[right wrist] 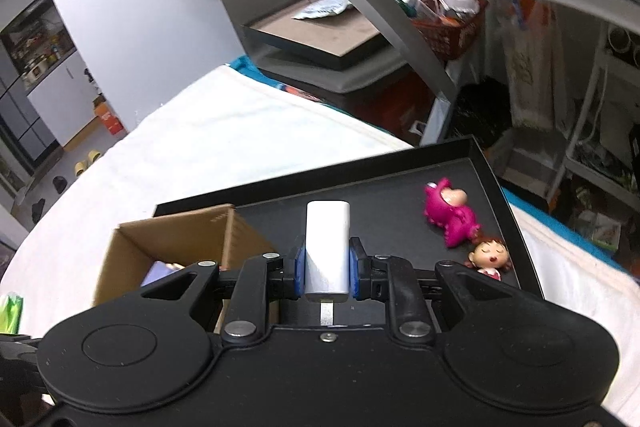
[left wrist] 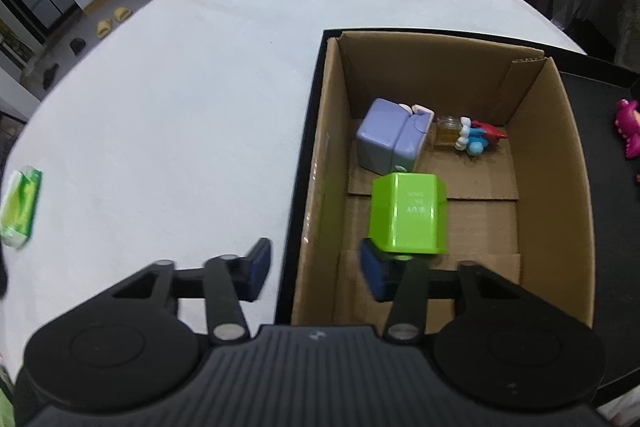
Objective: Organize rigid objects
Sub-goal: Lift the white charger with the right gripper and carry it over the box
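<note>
In the left wrist view a cardboard box [left wrist: 568, 155] stands in a black tray [left wrist: 300, 187]. Inside lie a green box [left wrist: 406, 215], a lilac box [left wrist: 390, 141], a small glass jar [left wrist: 446, 129] and a blue-red figure [left wrist: 480, 139]. My left gripper [left wrist: 314, 269] is open, straddling the box's left wall, with the green box just past its right finger. In the right wrist view my right gripper [right wrist: 326, 269] is shut on a white block [right wrist: 327, 247], above the black tray [right wrist: 384, 195] beside the cardboard box [right wrist: 176, 231].
A pink dinosaur toy [right wrist: 452, 213] and a doll head [right wrist: 490, 255] lie on the tray's right part. A green tissue pack [left wrist: 20, 207] lies at the white table's left edge. Chairs and shelves stand beyond the table.
</note>
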A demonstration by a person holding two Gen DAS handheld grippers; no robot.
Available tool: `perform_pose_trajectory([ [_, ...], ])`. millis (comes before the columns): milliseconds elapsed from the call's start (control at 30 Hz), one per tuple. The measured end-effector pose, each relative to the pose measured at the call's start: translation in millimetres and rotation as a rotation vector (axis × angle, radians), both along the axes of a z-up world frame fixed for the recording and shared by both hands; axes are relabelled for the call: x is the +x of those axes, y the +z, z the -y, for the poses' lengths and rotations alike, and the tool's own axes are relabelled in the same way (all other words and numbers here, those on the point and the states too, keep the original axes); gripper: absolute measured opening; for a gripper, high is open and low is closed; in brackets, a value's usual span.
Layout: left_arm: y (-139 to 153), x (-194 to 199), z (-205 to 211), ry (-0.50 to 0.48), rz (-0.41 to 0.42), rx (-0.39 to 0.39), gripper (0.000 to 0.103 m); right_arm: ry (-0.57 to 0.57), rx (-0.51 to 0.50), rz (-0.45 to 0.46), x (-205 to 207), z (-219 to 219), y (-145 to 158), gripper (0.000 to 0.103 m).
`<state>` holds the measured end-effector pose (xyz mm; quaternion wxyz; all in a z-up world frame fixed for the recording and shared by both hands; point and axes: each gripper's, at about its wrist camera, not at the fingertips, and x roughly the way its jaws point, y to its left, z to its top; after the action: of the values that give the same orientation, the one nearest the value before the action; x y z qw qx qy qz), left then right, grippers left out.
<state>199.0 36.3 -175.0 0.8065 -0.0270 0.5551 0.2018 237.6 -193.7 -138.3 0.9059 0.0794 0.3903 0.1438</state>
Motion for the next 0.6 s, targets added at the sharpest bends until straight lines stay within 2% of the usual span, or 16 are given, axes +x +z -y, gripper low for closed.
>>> perform_pose_trajectory([
  [67,0.6,-1.7,-2.7,0.006,0.004,-0.043,0.027,0.01,-0.006,0.01,-2.5,-4.5,5.7,0.02],
  [200,3.2,-4.2,-5.6,0.007,0.02,-0.046,0.012,0.028,-0.017,0.021,-7.4,-12.7,13.2,0.021],
  [600,5.2,-7.1,-21.2,0.027,0.042,-0.133,0.01,0.092,-0.073,0.038,-23.2,-47.9,21.8,0.021],
])
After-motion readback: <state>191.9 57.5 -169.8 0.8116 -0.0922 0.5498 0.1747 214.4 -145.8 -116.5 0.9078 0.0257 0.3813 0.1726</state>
